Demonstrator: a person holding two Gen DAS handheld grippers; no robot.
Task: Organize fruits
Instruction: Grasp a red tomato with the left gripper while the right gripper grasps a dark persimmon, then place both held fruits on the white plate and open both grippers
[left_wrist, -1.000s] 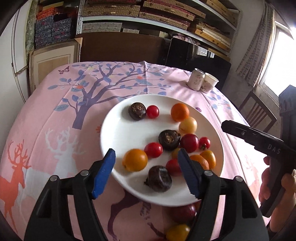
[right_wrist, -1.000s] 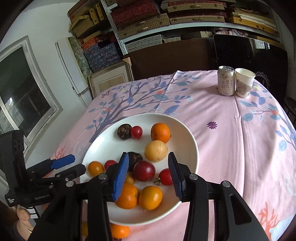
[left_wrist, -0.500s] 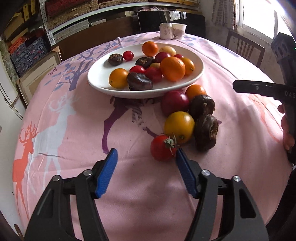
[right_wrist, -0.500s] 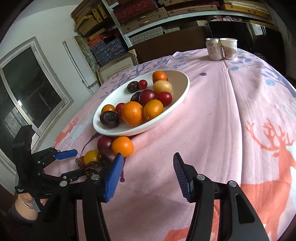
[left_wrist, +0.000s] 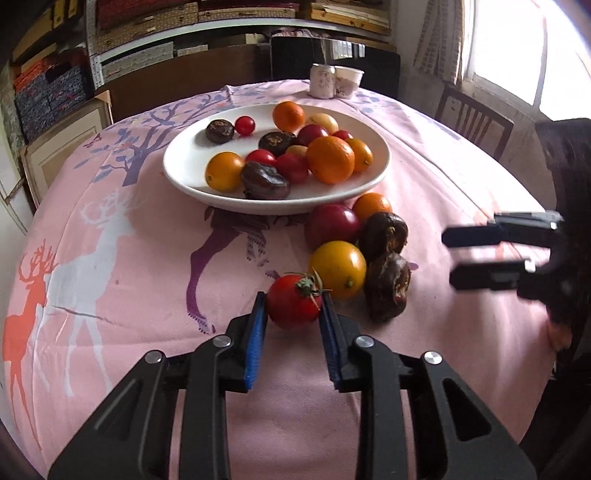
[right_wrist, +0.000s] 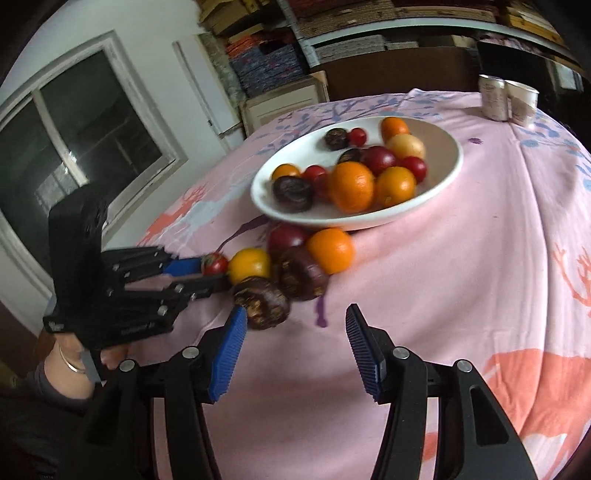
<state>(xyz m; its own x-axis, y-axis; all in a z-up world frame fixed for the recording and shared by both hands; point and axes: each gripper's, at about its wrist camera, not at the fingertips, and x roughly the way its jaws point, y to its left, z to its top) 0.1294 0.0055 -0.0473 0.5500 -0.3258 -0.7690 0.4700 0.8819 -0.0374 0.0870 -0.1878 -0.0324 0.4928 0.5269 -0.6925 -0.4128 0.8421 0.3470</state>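
A white plate (left_wrist: 184, 177) holds several oranges, tomatoes and dark fruits. In front of it on the pink cloth lie a red tomato (left_wrist: 293, 304), a yellow fruit (left_wrist: 338, 267), a dark red fruit (left_wrist: 332, 223), an orange (left_wrist: 373, 205) and two dark wrinkled fruits (left_wrist: 388, 291). My left gripper (left_wrist: 293, 310) has its blue pads closed against both sides of the red tomato, which rests on the cloth. My right gripper (right_wrist: 293, 332) is open and empty, its left pad just in front of a dark fruit (right_wrist: 262, 302). The left gripper also shows in the right wrist view (right_wrist: 199, 275).
A can (left_wrist: 321, 81) and a paper cup (left_wrist: 349, 83) stand at the table's far edge. A wooden chair (left_wrist: 472, 114) is beyond the right side. Shelves with boxes line the back wall. The table's near edge is close below both grippers.
My left gripper moved forward and closed its pads around the red tomato. My right gripper moved left and lower toward the loose fruits and stayed open.
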